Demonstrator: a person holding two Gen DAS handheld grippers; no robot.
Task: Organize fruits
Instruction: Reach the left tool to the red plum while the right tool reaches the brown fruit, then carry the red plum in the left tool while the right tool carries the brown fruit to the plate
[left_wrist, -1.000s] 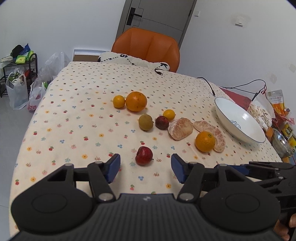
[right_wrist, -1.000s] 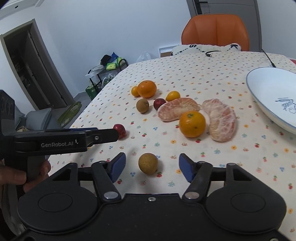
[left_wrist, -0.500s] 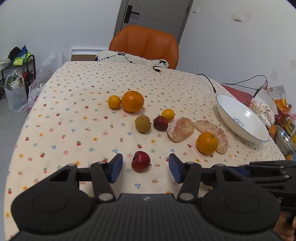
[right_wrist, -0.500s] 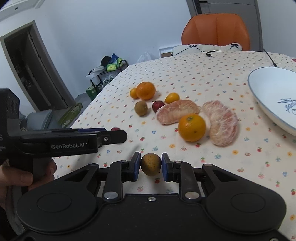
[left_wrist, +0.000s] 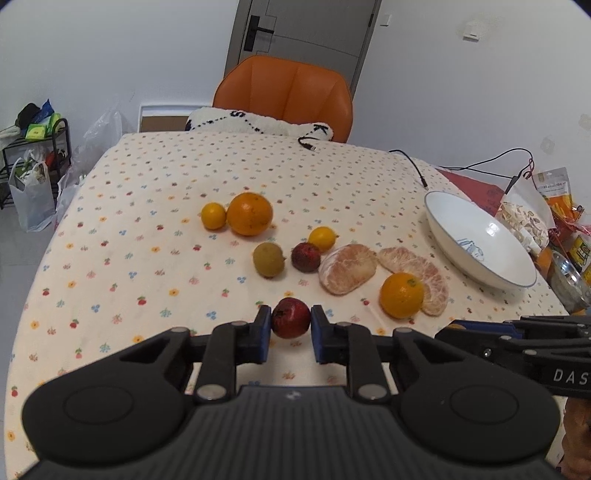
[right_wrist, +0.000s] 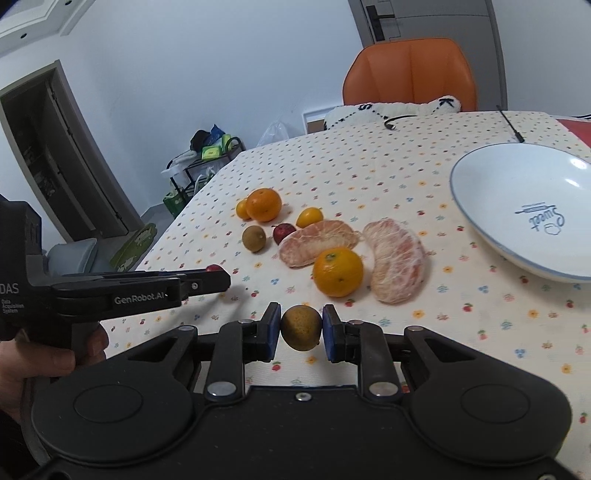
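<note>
My left gripper (left_wrist: 290, 328) is shut on a small dark red fruit (left_wrist: 291, 317) low over the flowered tablecloth (left_wrist: 147, 221). My right gripper (right_wrist: 301, 328) is shut on a brownish-green round fruit (right_wrist: 301, 326), lifted a little off the cloth. Further out lie a big orange (left_wrist: 249, 213), a small orange (left_wrist: 213, 216), a green-brown fruit (left_wrist: 268, 259), a second dark red fruit (left_wrist: 306, 257), a small yellow citrus (left_wrist: 323, 238), two peeled pomelo pieces (left_wrist: 347, 267) and another orange (left_wrist: 401, 295). An empty white bowl (left_wrist: 476, 240) stands at the right.
An orange chair (left_wrist: 284, 96) with a white cushion (left_wrist: 258, 123) stands at the table's far end. Black cables (left_wrist: 410, 162) cross the far right of the cloth. Snack packets (left_wrist: 554, 199) crowd the right edge. A rack and bags (left_wrist: 29, 177) stand on the floor at the left.
Both grippers have shut: the right one on the brownish-green fruit, then the left one on the red fruit. The right gripper has since moved forward with its fruit.
</note>
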